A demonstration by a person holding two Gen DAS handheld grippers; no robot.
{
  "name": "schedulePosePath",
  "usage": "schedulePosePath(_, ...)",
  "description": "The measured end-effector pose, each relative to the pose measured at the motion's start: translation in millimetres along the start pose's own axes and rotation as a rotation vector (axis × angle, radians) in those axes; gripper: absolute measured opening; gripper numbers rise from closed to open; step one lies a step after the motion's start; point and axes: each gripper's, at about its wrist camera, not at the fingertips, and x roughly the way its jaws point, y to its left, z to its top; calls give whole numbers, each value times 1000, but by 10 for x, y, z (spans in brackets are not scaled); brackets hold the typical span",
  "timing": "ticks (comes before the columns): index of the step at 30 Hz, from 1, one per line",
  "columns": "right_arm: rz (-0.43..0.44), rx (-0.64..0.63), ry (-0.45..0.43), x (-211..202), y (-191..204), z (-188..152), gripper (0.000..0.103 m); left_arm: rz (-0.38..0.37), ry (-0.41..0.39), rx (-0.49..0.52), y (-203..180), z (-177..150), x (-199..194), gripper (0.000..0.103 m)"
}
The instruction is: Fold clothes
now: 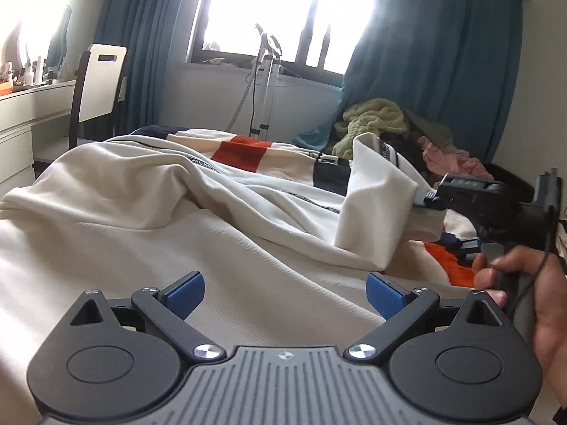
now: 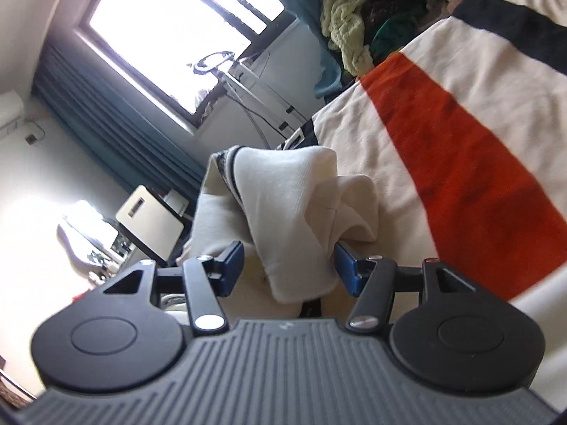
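Left wrist view is showing your left gripper [image 1: 285, 292] spread wide and empty above the cream garment [image 1: 149, 191] lying on the striped blanket [image 1: 244, 150]. Your right gripper [image 2: 288, 267] is half open around a lifted cream fold [image 2: 301, 205]; whether the pads are pinching it, you cannot tell. Be seating that fold squarely before carrying it over. Behind, blue curtains [image 1: 436, 53] are framing a bright window [image 1: 283, 10], with a clothes pile [image 1: 379, 120] beside.

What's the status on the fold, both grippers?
Left gripper open, empty, over the cream garment. Right gripper has a garment fold between its jaws, grip unclear. Unsorted clothes pile behind, clear of the work.
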Motion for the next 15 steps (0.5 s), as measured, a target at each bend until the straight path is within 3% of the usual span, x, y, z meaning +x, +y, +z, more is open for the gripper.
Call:
schedulePosePath(1, -7, 13, 3, 52, -32, 13, 30, -1, -1, -4, 8, 0, 21, 99)
schedulePosePath(4, 7, 53, -20, 136, -142, 89, 14, -2, 5, -26, 33, -23, 62, 99)
schedulePosePath(8, 39, 100, -109, 52, -228, 270, 11, -7, 33, -62, 62, -54, 137, 99)
schedulePosePath(15, 130, 201, -388, -508, -346, 791, 10, -19, 29, -63, 27, -69, 154, 99)
